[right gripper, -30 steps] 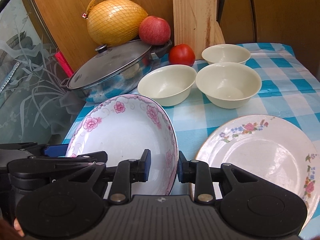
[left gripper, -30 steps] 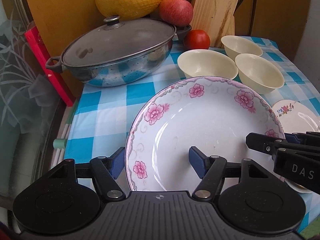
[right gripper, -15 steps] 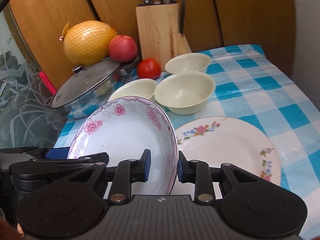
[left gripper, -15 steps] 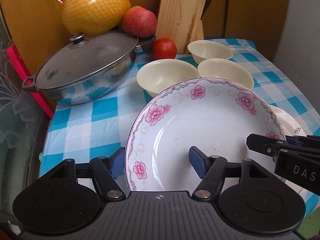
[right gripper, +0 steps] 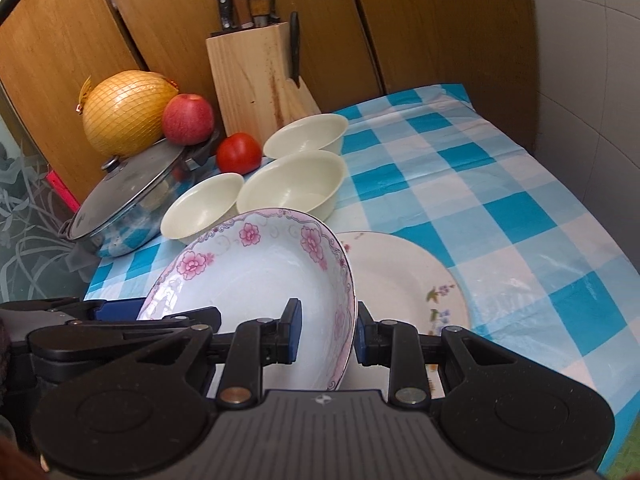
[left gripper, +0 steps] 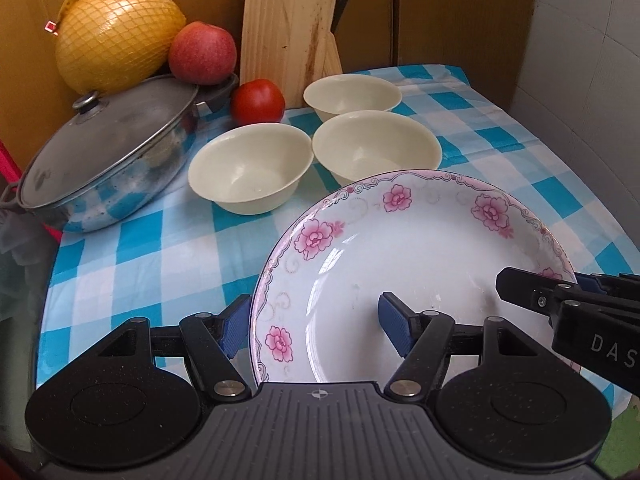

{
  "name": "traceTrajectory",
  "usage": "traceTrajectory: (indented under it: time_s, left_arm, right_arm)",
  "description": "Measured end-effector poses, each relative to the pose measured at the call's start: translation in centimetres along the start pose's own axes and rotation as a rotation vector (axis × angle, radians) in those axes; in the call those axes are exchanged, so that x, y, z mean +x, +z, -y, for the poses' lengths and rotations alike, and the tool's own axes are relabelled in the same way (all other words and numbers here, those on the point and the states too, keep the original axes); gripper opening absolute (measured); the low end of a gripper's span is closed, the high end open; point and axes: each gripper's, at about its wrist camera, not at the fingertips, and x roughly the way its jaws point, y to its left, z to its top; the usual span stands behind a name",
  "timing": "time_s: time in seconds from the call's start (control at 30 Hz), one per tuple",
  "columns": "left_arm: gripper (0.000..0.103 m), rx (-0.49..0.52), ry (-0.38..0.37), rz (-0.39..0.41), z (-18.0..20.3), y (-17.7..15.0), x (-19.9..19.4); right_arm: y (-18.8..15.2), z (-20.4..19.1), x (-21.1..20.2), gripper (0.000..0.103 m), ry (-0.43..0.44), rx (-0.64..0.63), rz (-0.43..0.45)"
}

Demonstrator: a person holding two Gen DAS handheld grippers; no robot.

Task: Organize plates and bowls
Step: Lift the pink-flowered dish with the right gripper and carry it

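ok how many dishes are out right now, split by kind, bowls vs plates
cream bowls: 3
pink-flower plate, held by the left gripper and the right gripper: 1
flat floral plate on the table: 1
total: 5

On my left wrist feed, the only lettering I can read is "DAS" in pale capitals on the black body of the right gripper (left gripper: 538,300), cut off by the frame edge. The small red tag (left gripper: 51,26) on the netted pomelo (left gripper: 116,36) is too tiny for me to read. Nothing legible on my right wrist feed.
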Motion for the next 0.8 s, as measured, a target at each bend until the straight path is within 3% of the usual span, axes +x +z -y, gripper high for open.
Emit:
traceTrajectory:
  time_s: [0.4, 0.8]
  left_arm:
    - [0.074, 0.084, 0.000, 0.022, 4.1, 0.7, 1.0]
    - [0.070, 0.094, -0.022, 0.016, 4.9, 0.9, 1.4]
  right_arm:
    - [0.2, 3.2, -0.1, 0.026, -0.064, 0.037, 0.010]
    - [-0.1, 2.7, 0.1, 0.028, -0.177, -0.058, 0.055]
